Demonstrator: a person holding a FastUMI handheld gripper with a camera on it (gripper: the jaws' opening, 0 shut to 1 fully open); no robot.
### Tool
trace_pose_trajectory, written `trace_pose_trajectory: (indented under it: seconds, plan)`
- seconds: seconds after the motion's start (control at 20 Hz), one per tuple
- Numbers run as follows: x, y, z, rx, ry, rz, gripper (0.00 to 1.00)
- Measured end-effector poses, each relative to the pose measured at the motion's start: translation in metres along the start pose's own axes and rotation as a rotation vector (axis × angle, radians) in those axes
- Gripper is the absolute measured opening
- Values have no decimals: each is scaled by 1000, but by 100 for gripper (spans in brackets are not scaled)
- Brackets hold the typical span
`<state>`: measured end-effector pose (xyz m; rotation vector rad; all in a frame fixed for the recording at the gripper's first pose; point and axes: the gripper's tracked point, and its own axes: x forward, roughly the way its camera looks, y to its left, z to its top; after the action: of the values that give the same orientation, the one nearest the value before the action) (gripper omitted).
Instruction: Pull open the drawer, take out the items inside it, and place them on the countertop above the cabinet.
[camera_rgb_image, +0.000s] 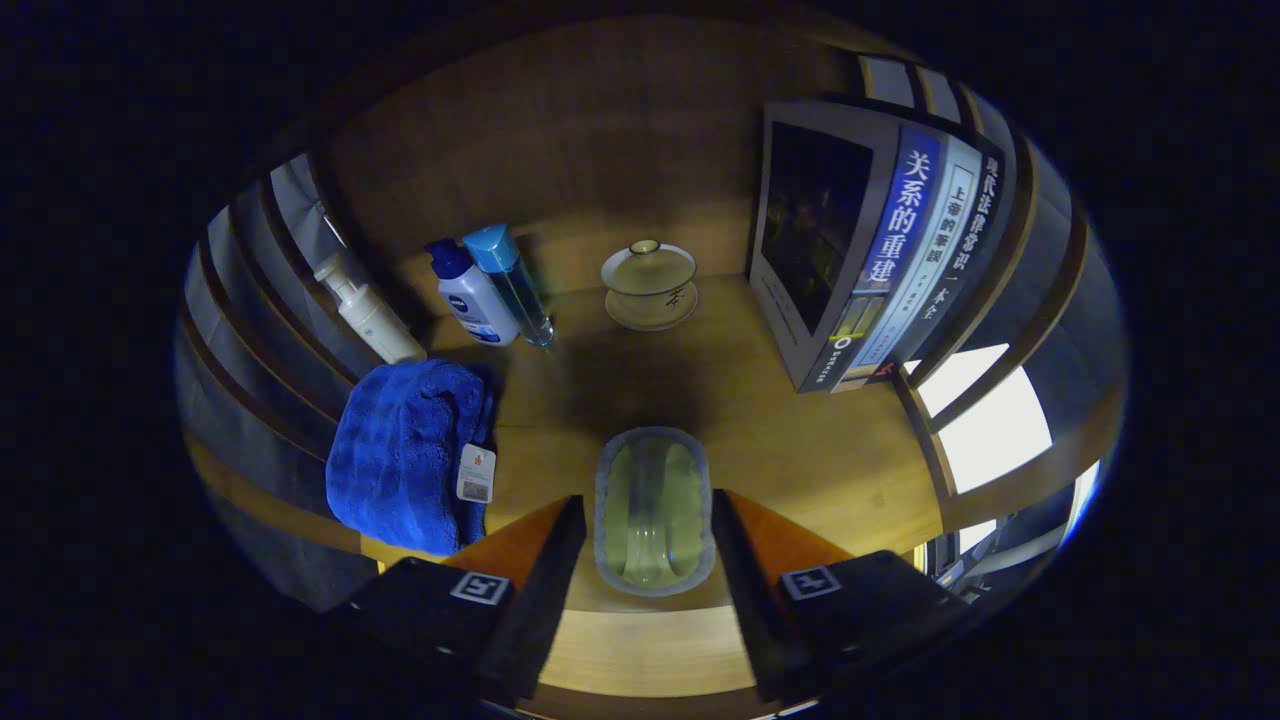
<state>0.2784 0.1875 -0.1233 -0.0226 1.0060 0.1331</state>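
Your gripper (650, 560) sits low centre in the frame, jaws apart, with a small oblong clear glass dish (652, 512) between the fingers. The dish has a frosted grey rim and a pale greenish inside with a raised ridge along its length. Whether both fingers press on its sides cannot be told; each finger edge lies right at the rim. The dish rests on or just above the wooden countertop (800, 450).

Edges and room:
- Left of the fingers, a folded blue plush towel (405, 450) with a white tag lies at the counter's left edge.
- Upper left, three bottles stand close together: a cream pump bottle (368, 312), a white bottle with dark blue cap (472, 295), and a clear bottle with light blue cap (515, 285).
- Centre, beyond the dish, a pale lidded ceramic tea bowl on its saucer (650, 285) stands near the wooden back wall.
- Upper right, a row of upright books (880, 250) leans near the right edge.
- Bare wood lies ahead of the dish, between towel and books.
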Motion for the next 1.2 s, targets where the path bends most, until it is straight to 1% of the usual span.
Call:
trace_pose_trajectory:
  seconds: [0.1,0.3,0.5,0.6,0.85,1.0,1.2]
  plan:
    - [-7,-1,2,30,-74,10,100]
    - [-32,-6,-3,85,-217,27,99]
    - [-66,-25,-12,60,-357,-3,99]
    - [-90,-32,-22,76,-420,-4,99]
    - [-161,-43,-46,104,-586,46,99]
    - [-198,-54,-71,74,-692,43,99]
    - [-227,-68,-115,59,-782,36,99]
